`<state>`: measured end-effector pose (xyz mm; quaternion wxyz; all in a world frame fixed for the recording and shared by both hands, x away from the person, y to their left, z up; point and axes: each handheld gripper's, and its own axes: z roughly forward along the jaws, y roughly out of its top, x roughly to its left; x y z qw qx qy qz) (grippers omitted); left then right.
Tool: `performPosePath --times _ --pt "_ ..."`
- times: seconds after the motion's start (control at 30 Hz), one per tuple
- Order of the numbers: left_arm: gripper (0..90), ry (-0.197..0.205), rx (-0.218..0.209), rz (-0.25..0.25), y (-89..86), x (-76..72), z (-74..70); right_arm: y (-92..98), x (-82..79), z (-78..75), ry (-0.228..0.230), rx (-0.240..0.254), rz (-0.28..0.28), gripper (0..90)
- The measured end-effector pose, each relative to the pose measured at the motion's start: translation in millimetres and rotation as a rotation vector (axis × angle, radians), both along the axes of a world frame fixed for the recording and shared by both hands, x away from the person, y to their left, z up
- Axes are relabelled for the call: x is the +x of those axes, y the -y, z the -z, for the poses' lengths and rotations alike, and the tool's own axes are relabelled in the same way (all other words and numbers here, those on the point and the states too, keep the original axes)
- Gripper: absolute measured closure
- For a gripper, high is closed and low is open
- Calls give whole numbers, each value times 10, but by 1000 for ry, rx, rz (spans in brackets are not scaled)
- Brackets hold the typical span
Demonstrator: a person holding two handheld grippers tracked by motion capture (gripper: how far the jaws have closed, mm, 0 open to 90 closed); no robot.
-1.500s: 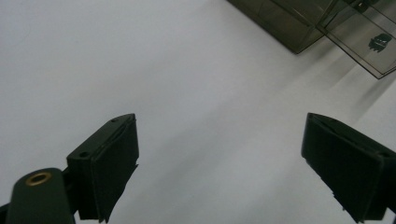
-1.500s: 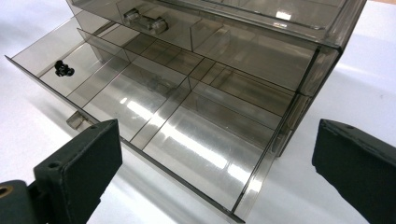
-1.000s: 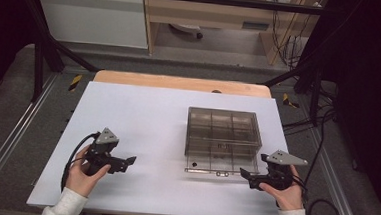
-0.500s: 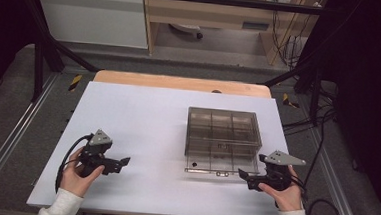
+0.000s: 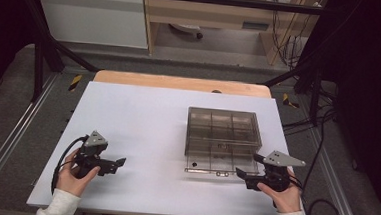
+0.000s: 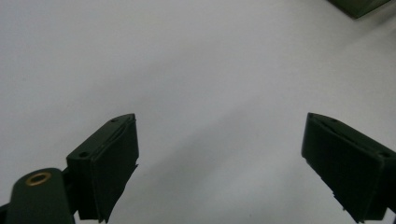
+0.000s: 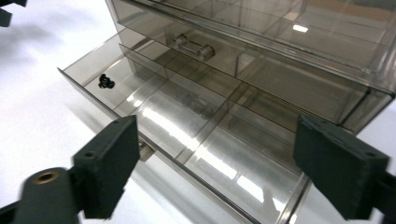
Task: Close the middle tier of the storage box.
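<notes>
Drawers are the business here: a smoky transparent drawer cabinet sits on the right half of the white table, and its bottom drawer is pulled out toward the near edge. That drawer is split into compartments, and in the right gripper view a small black piece lies in the leftmost one, close to the front wall. Above it, a shut drawer shows its little clear handle. Right hand-held gripper hovers at the near right corner of the open drawer, just beside its front; its jaws have just been closing a little, yet they stand wide apart, and nothing is pinched between them, the drawer front merely showing in the gap. I cannot tell if a jaw touches the drawer. Over on the left, the left hand-held gripper is low over bare table, well apart from the cabinet, jaws spread wide and gripping nothing; its own view shows plain white surface between the two black jaws, with a corner of the cabinet at the far right.
</notes>
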<state>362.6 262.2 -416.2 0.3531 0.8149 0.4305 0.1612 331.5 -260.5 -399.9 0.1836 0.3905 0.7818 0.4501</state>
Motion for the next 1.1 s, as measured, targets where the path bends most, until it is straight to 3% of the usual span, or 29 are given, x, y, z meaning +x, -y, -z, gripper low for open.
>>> performPosePath --times 0.4,1.1 --pt "104 2 0 -25 -91 -12 19 -40 -21 -6 -33 -21 -51 349" --pt "104 -4 -8 -31 -126 -11 26 -60 -82 -11 -94 20 -104 639"
